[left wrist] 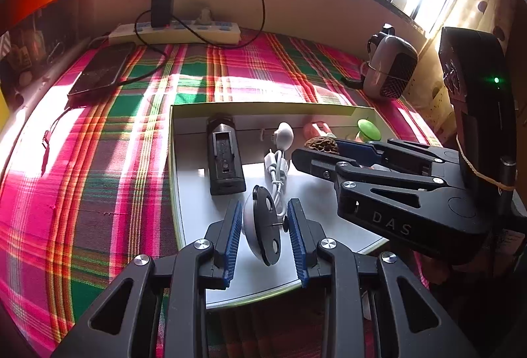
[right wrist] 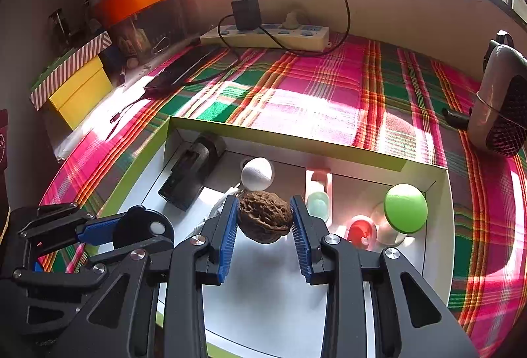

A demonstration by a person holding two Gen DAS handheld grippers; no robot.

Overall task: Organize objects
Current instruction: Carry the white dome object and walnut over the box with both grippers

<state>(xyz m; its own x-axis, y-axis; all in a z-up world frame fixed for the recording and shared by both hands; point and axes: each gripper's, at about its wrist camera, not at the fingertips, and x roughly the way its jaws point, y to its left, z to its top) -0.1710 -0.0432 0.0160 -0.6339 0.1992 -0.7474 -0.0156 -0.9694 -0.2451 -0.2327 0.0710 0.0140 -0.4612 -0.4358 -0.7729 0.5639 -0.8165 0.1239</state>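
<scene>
A shallow green-rimmed white box lies on the plaid cloth. My left gripper is shut on a round black-and-grey disc gadget, held over the box's near part. My right gripper is shut on a brown walnut, held above the box floor; it shows at the right in the left wrist view. In the box lie a black battery holder, a white charger with coiled cable, a pink holder, a red piece and a green round-topped item.
A white power strip with a black adapter and looping cable lies at the back wall. A black tablet lies at the left. A mesh-fronted grey device stands at the right. Yellow and orange boxes stand at the far left.
</scene>
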